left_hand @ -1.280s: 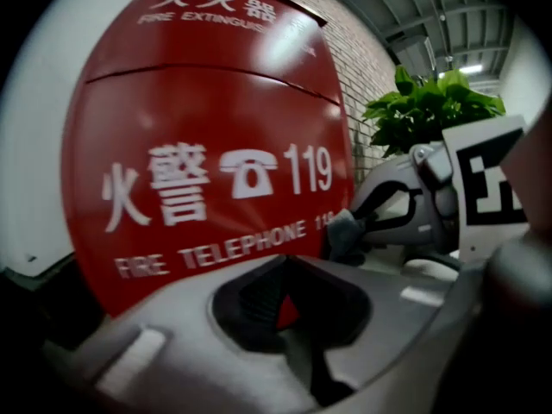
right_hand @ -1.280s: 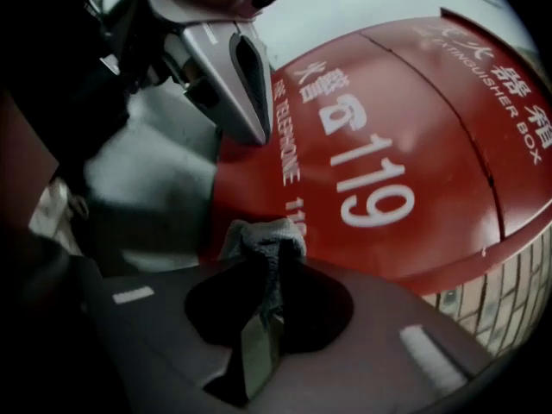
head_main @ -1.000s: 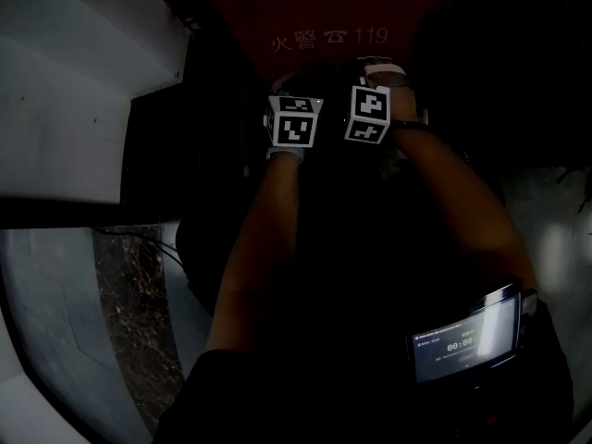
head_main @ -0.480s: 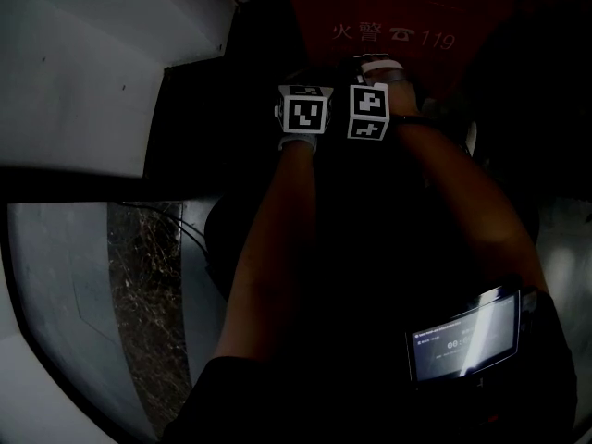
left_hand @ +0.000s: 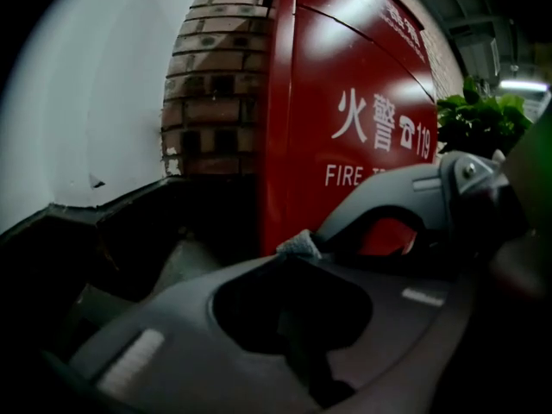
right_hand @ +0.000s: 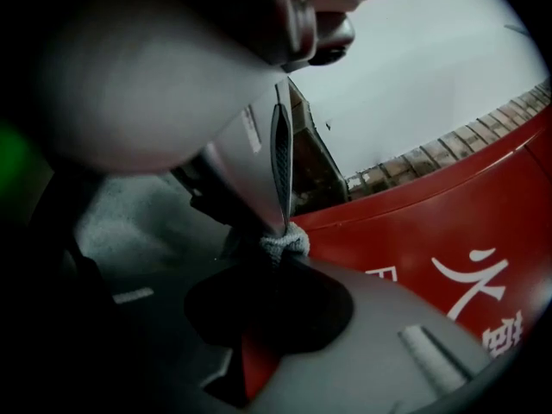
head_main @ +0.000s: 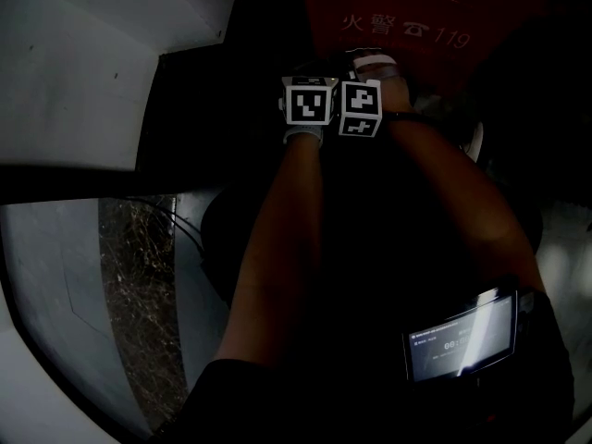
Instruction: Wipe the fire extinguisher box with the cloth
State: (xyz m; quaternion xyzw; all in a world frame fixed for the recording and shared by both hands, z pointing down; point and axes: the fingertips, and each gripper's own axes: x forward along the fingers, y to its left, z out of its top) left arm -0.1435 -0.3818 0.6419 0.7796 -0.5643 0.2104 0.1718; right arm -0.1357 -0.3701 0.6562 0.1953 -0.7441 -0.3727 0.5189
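Note:
The red fire extinguisher box (left_hand: pixel 345 119) with white "119" lettering stands upright against a brick pillar; its top edge shows in the head view (head_main: pixel 407 17). A small tuft of grey cloth (left_hand: pixel 300 244) is pinched at the tips of my left gripper (left_hand: pixel 304 250), close to the box's left edge. My right gripper (right_hand: pixel 281 250) is shut on the same kind of grey cloth (right_hand: pixel 285 243), just off the red face (right_hand: pixel 448 222). In the head view the two marker cubes (head_main: pixel 310 102) (head_main: pixel 361 109) sit side by side, touching. The rest of the cloth is hidden.
A white wall (left_hand: pixel 95 102) and the brick pillar (left_hand: pixel 211 76) lie left of the box, with a dark ledge (left_hand: pixel 129 231) below. A green plant (left_hand: pixel 479 123) stands to its right. A lit screen (head_main: pixel 461 337) hangs at the person's waist. A cable (head_main: pixel 176 234) crosses the floor.
The left gripper's cube has moved right until it meets the right one. The box and both cubes sit further right in the head view than a second ago.

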